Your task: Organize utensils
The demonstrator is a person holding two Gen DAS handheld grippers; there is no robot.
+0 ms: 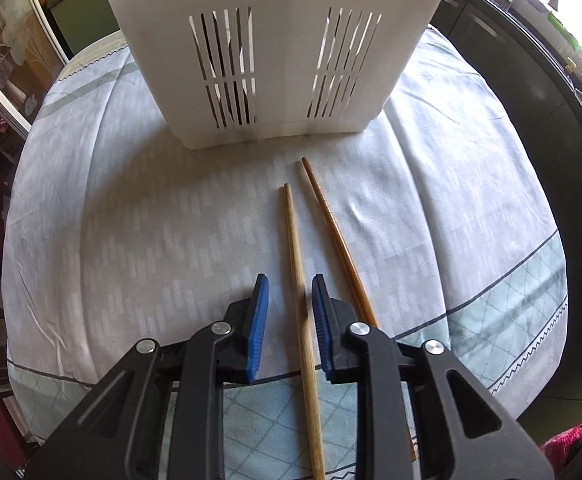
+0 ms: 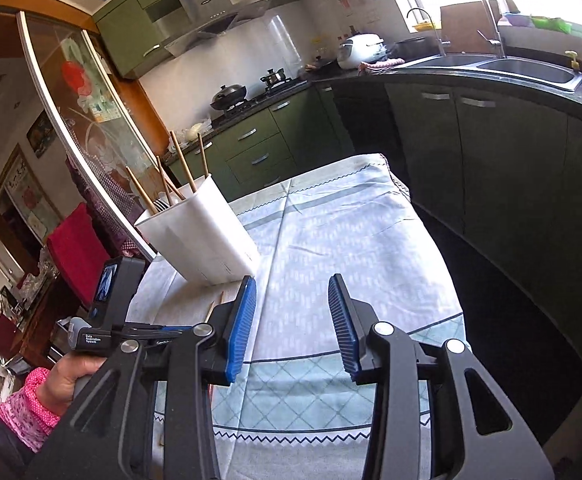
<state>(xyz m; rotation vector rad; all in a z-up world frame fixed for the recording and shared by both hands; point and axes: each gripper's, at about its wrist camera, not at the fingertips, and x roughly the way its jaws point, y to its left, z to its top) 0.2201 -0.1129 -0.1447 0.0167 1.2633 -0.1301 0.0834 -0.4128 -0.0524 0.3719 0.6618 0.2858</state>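
On the table's pale blue patterned cloth (image 1: pixel 131 240), the left gripper (image 1: pixel 289 308) stands open around the lighter wooden chopstick (image 1: pixel 293 240), ready to lift it into the tall white slotted holder (image 1: pixel 279 60), while the right gripper (image 2: pixel 292 320) waits open and empty

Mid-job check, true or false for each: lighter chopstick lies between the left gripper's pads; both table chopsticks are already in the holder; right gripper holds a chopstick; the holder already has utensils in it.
1. The lighter chopstick lies between the left gripper pads: true.
2. Both chopsticks are in the white utensil holder: false; the lighter one and the darker chopstick lie on the tablecloth.
3. The right gripper holds a chopstick: false; it is open and empty.
4. The holder already has utensils: true.
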